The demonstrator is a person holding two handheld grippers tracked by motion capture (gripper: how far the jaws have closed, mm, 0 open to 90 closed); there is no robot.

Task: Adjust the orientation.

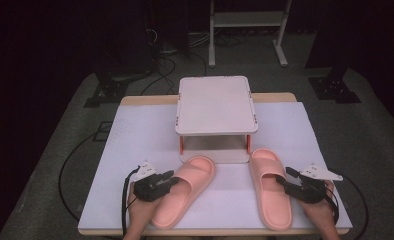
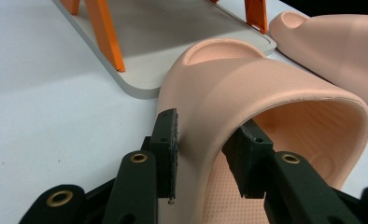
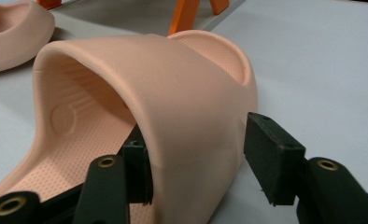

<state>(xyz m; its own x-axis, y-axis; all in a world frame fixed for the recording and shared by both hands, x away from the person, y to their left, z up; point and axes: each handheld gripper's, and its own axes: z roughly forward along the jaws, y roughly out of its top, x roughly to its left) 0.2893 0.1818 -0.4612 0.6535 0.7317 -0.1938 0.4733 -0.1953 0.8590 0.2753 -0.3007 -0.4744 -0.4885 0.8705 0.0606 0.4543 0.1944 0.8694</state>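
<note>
Two pink slippers lie toes-first against the front of the small shelf [image 1: 216, 106]. The left slipper [image 1: 183, 189] angles in toward it; the right slipper [image 1: 270, 186] lies straighter.

Left gripper [image 2: 205, 156]: jaws straddle the strap's outer wall, one inside, one outside, touching it, likely for a lift.

Right gripper [image 3: 198, 161]: same straddle, outer jaw not yet touching, so no clamp
</note>
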